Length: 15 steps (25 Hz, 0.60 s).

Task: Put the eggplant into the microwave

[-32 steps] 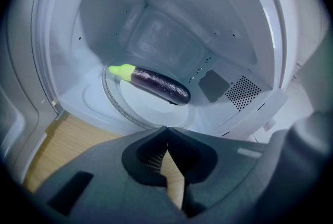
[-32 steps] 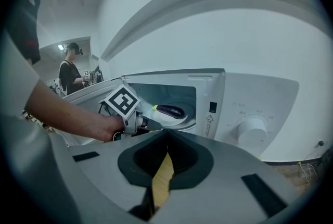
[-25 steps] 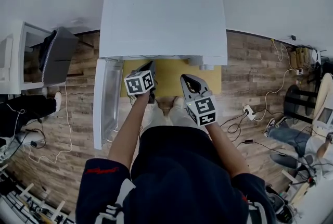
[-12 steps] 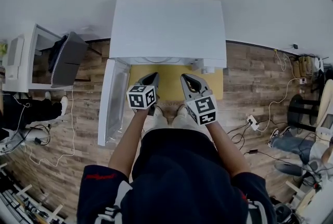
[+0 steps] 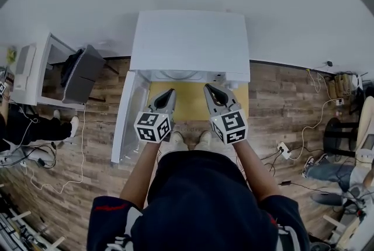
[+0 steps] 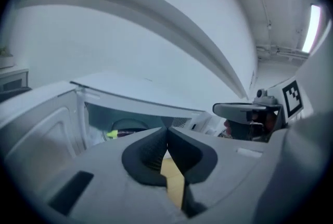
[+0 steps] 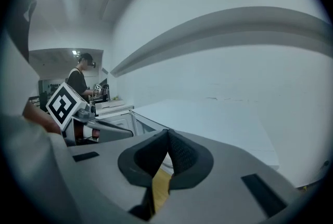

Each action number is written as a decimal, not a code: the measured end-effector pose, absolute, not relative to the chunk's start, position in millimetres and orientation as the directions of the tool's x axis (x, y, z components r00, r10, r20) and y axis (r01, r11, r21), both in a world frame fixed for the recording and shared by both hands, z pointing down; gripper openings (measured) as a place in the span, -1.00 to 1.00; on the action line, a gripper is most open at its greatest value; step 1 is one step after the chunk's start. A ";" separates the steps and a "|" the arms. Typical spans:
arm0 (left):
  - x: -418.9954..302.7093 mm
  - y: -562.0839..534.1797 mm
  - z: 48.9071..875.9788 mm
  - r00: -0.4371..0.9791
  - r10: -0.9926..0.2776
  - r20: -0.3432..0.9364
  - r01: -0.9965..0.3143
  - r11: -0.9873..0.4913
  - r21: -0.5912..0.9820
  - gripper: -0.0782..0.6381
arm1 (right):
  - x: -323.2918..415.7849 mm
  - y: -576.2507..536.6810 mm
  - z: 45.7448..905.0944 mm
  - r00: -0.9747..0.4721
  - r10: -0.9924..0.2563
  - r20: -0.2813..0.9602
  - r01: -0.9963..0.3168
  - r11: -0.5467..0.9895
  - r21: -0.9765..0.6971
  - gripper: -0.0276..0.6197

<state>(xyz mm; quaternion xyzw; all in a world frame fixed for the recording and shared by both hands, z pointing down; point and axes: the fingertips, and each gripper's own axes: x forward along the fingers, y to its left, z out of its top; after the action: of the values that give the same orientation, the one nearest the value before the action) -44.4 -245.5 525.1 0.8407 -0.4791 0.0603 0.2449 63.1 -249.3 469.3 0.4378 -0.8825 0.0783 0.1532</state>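
Note:
The white microwave (image 5: 190, 34) stands with its door (image 5: 125, 118) swung open to the left, above a yellow mat (image 5: 190, 103). In the left gripper view the dark eggplant (image 6: 124, 133), with its green stem, lies inside the microwave cavity. My left gripper (image 5: 168, 94) is in front of the opening, shut and empty; its jaws meet with nothing between them (image 6: 166, 132). My right gripper (image 5: 208, 90) hangs beside it, also shut and empty (image 7: 167, 133). Each gripper shows in the other's view: the right gripper (image 6: 244, 111) and the left gripper (image 7: 99, 126).
The floor is wooden planks with cables and a power strip (image 5: 279, 147) to the right. A dark chair or box (image 5: 82, 72) and a white desk (image 5: 35, 66) stand to the left. Another person (image 7: 78, 82) works at a counter far behind.
Both grippers have risen and drawn back from the microwave opening toward the person's body, the left one more. Their jaws have stayed shut.

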 end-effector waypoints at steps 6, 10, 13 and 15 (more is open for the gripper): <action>-43.1 -234.7 460.6 0.524 -0.815 0.247 -0.849 -0.476 0.230 -0.73 | 62.2 -249.1 428.4 -0.590 -0.765 0.257 -0.788 0.615 0.023 -0.88; -46.1 -228.7 425.3 0.515 -0.838 0.181 -0.854 -0.485 0.187 -0.73 | 60.7 -248.3 407.1 -0.596 -0.775 0.210 -0.787 0.616 0.036 -0.88; -49.4 -227.0 403.5 0.503 -0.853 0.141 -0.862 -0.483 0.158 -0.73 | 60.6 -249.0 392.3 -0.602 -0.779 0.178 -0.786 0.617 0.044 -0.88; -50.5 -226.5 390.6 0.493 -0.862 0.121 -0.869 -0.480 0.122 -0.73 | 62.4 -248.9 383.4 -0.604 -0.781 0.160 -0.786 0.617 0.045 -0.88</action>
<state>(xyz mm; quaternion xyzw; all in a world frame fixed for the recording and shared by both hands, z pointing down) -50.5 -226.5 390.6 0.8599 -0.5032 0.0214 0.0835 62.4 -248.9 383.4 0.4375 -0.8953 0.0149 0.0819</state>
